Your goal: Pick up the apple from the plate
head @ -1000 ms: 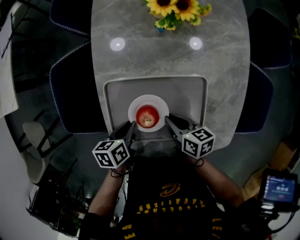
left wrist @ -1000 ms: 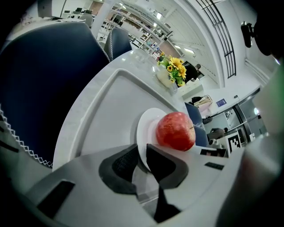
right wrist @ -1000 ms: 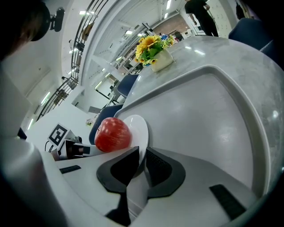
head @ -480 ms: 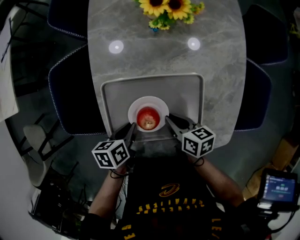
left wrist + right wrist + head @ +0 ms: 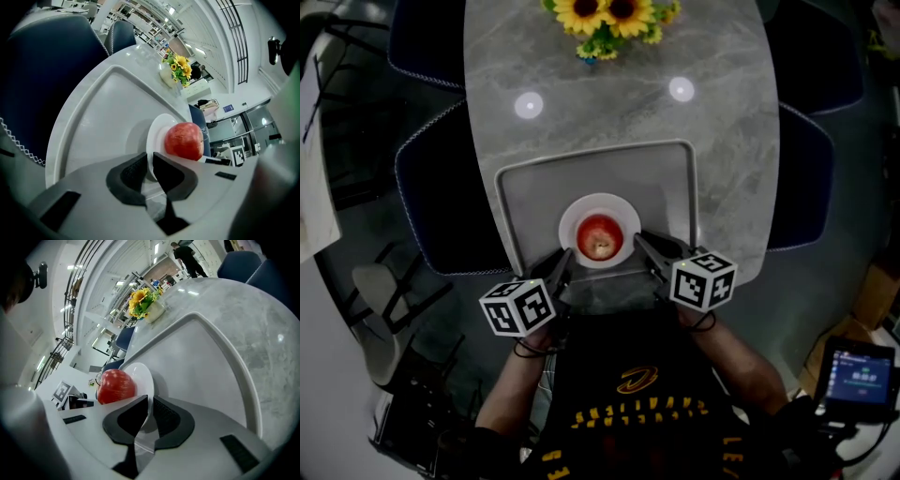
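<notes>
A red apple (image 5: 600, 236) sits in the middle of a small white plate (image 5: 581, 208) on a grey tray (image 5: 581, 173) at the table's near end. My left gripper (image 5: 562, 257) is at the plate's near-left rim. My right gripper (image 5: 640, 240) is at its near-right rim. In the left gripper view the jaws (image 5: 150, 161) stand nearly together with the plate's rim (image 5: 157, 133) running into the thin gap, and the apple (image 5: 183, 140) lies just beyond. The right gripper (image 5: 150, 404) pinches the rim (image 5: 143, 376) the same way, with the apple (image 5: 116, 386) to its left.
The tray lies on a grey marble-look table (image 5: 619, 103) with a sunflower bunch (image 5: 605, 19) at the far end. Dark blue chairs (image 5: 441, 187) (image 5: 806, 178) stand at both sides. A device with a lit screen (image 5: 861, 377) is at lower right.
Table, tray and sunflowers have slid left in the head view, while plate, apple and both grippers keep nearly the same place. The gap between the plate and the tray's far edge has grown.
</notes>
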Demonstrator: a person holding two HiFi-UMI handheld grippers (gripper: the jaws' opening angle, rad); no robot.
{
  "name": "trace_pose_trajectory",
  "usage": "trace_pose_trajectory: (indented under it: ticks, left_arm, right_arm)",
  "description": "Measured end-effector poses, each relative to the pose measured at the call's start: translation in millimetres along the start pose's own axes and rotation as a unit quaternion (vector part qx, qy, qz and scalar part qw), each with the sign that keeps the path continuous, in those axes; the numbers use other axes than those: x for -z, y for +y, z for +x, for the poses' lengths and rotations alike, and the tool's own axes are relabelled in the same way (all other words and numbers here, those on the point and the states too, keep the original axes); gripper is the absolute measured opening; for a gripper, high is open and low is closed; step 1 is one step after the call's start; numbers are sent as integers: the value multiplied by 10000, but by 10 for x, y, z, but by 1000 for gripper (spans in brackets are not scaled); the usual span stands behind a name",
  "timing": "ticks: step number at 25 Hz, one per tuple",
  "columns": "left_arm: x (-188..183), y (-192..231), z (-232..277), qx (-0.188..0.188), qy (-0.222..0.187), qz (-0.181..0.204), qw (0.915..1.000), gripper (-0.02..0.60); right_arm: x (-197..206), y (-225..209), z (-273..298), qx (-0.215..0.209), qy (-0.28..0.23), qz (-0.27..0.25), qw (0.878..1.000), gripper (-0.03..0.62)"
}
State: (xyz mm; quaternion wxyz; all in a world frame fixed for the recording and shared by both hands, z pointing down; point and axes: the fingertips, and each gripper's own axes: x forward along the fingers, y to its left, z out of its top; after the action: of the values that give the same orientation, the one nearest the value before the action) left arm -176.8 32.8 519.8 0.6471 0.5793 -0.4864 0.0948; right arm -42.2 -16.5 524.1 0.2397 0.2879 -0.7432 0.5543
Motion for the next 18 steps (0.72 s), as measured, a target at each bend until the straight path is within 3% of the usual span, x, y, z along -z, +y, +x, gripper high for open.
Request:
trace_pose_trajectory:
  ticks: [18]
  left_arm:
    - [185, -552, 111, 484, 508, 810, 9942, 41]
  right_arm:
    - [55, -204, -619, 231, -789, 456, 9956, 43]
